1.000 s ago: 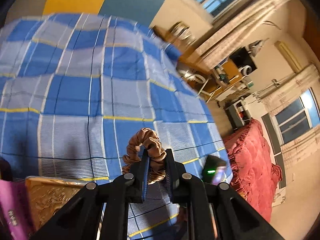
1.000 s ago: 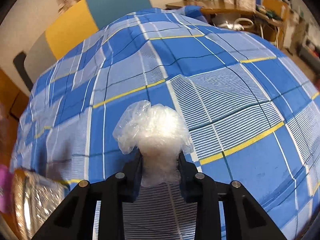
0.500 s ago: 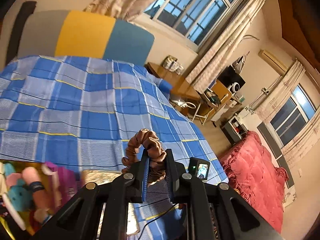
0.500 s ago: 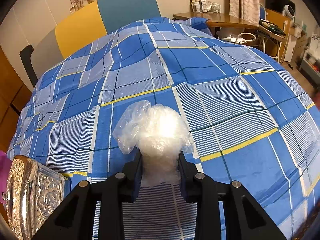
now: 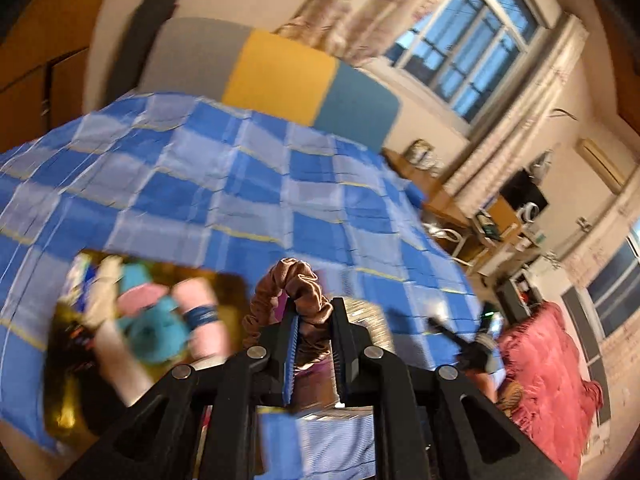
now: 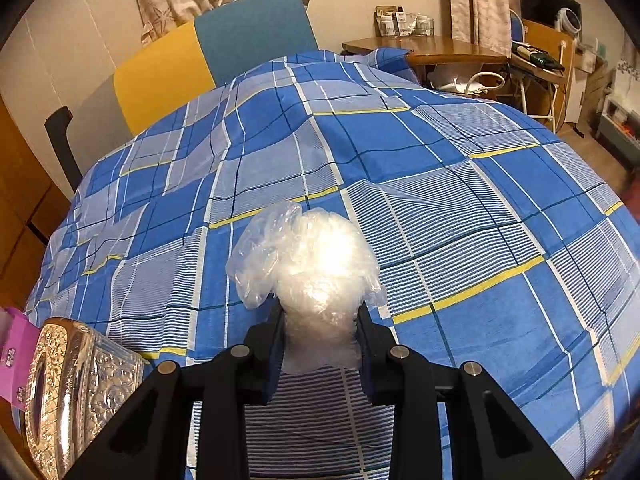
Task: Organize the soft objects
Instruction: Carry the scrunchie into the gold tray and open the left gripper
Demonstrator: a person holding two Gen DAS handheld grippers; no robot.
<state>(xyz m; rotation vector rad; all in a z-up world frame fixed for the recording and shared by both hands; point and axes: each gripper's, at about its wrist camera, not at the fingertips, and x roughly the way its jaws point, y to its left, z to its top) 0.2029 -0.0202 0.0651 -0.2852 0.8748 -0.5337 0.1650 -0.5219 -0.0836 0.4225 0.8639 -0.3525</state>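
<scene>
My left gripper point(image 5: 314, 312) is shut on a brown fabric scrunchie point(image 5: 294, 284) and holds it above the blue plaid bedspread point(image 5: 240, 184). Below and to its left is a gold box point(image 5: 60, 404) holding a blue and pink plush toy point(image 5: 156, 328) and other soft things; this view is motion-blurred. My right gripper point(image 6: 320, 320) is shut on a crumpled clear plastic bag point(image 6: 312, 264), held over the plaid bedspread point(image 6: 440, 200).
An ornate silver tissue box point(image 6: 68, 384) and a pink packet point(image 6: 16, 360) sit at the lower left of the right wrist view. A yellow and teal headboard point(image 6: 208, 52), a wooden table point(image 6: 432, 50) and a red cover point(image 5: 548, 368) stand beyond the bed.
My left gripper has swung and risen with the scrunchie; the gold box of soft things has come into view at its left. My right gripper has lifted and drawn back slightly with the bag.
</scene>
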